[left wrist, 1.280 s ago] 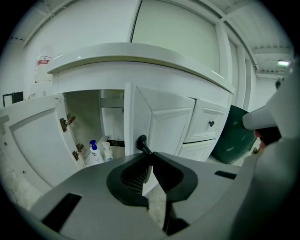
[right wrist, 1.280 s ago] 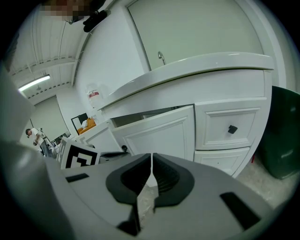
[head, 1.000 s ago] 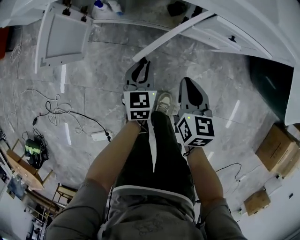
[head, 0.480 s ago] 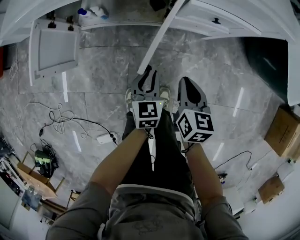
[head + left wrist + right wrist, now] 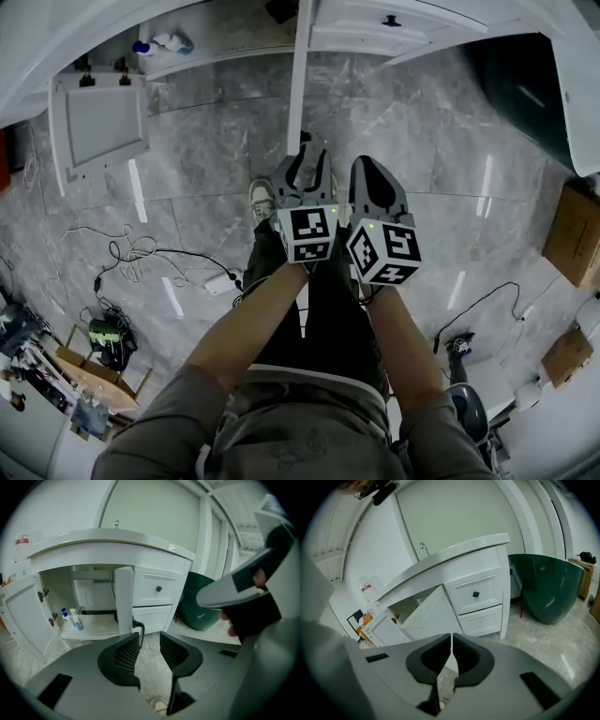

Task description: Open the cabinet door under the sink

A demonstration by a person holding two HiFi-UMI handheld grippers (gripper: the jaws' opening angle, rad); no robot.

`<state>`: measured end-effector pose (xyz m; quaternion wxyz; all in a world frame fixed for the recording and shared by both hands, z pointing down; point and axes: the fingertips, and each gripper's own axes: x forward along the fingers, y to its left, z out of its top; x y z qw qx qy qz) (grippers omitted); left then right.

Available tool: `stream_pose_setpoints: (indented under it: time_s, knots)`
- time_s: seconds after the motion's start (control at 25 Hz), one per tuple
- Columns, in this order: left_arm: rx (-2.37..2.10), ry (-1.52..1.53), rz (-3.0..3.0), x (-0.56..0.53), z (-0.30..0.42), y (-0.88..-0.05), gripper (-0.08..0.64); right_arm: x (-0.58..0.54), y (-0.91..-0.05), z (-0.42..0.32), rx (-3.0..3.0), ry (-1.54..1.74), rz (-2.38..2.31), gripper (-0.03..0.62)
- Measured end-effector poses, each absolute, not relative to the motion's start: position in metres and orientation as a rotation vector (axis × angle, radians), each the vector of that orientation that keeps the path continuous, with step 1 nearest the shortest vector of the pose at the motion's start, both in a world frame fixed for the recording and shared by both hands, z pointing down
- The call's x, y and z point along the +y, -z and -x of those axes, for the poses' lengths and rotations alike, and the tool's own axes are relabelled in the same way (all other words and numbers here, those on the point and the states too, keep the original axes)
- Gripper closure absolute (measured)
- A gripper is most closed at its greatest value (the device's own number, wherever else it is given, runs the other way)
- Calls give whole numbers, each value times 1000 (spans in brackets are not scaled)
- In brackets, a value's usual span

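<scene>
The left gripper (image 5: 149, 639) has just been opening its jaws. They stand apart with only floor between them. The black handle (image 5: 139, 626) of the cabinet door (image 5: 124, 599) is just beyond the tips. This door stands open, edge-on, under the sink counter (image 5: 112, 543). The right gripper (image 5: 451, 638) has its jaws together, empty. Bottles (image 5: 74, 619) stand near the left edge of the cabinet floor.
</scene>
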<state>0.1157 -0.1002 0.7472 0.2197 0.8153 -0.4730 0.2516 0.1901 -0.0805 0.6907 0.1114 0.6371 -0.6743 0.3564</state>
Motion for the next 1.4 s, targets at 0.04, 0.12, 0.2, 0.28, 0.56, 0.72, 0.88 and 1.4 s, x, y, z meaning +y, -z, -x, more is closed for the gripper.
stream_pose_setpoints:
  time_s: [0.04, 0.12, 0.2, 0.28, 0.56, 0.72, 0.88, 1.4]
  knots:
    - [-1289, -704, -2261, -94, -121, -746, 419, -79, -689, -194, -1972, -1052, -1885, 558]
    - [-1261, -721, -2262, -84, -129, -743, 419, -75, -684, -205, -1954, -1063, -1915, 558]
    - [-1238, -740, -2277, -78, -133, -738, 419, -72, -678, -215, -1944, -1063, -1935, 558]
    - [-1215, -761, -2307, -78, -134, -730, 419, -69, -670, -225, -1940, -1053, -1946, 558]
    - [-1181, -790, -2355, -94, -117, -688, 452, -69, -630, -237, -1970, -992, -1902, 558]
    - [-1211, -771, -2366, -103, -106, -654, 482, -73, -605, -226, -2013, -938, -1839, 558]
    - [-1233, -727, -2378, -118, -96, -614, 501, -80, -574, -212, -2081, -909, -1764, 558]
    - [-1311, -584, -2440, -150, -47, -479, 528, -109, -435, -167, -2236, -625, -1653, 558]
